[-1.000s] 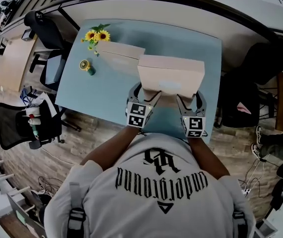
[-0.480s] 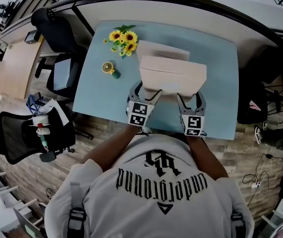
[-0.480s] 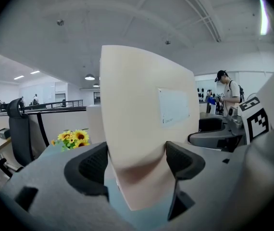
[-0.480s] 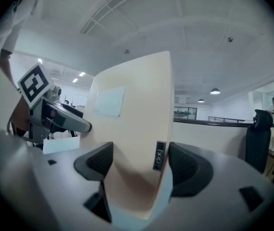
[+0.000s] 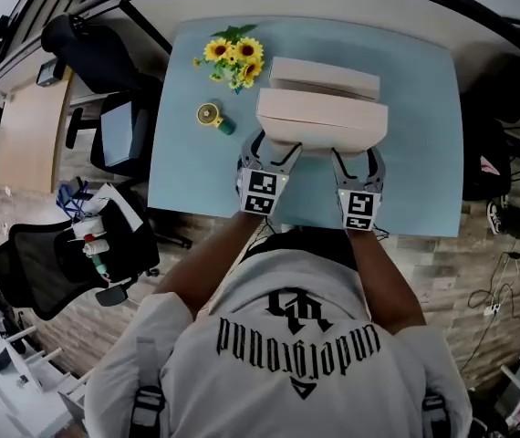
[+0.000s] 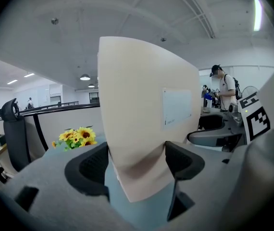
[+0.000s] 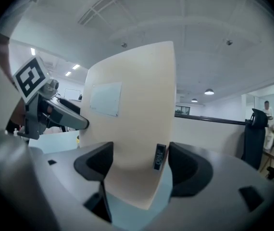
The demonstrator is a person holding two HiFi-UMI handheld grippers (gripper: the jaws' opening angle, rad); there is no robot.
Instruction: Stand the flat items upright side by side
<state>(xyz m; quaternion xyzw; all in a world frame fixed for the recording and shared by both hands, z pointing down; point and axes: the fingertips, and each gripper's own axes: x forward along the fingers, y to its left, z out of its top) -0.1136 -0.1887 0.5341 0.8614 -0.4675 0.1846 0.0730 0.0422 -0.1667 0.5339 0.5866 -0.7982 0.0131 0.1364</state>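
A flat beige cardboard box [image 5: 322, 124] is held upright, tilted a little, with a white label on its near face [image 6: 146, 124] [image 7: 132, 129]. My left gripper [image 5: 278, 158] [image 6: 137, 165] is shut on its lower left corner. My right gripper [image 5: 351, 161] [image 7: 139, 165] is shut on its lower right corner. A second beige box [image 5: 324, 76] stands just behind it on the light blue table [image 5: 424, 108]. I cannot tell whether the two boxes touch.
A bunch of sunflowers [image 5: 234, 55] [image 6: 74, 137] stands at the table's far left, and a small yellow roll-shaped object [image 5: 210, 115] lies in front of them. Black office chairs [image 5: 105, 62] stand left of the table. A partition wall runs along the far edge.
The held box has moved away from me across the table, closing up on the box behind it. Both grippers kept their hold.
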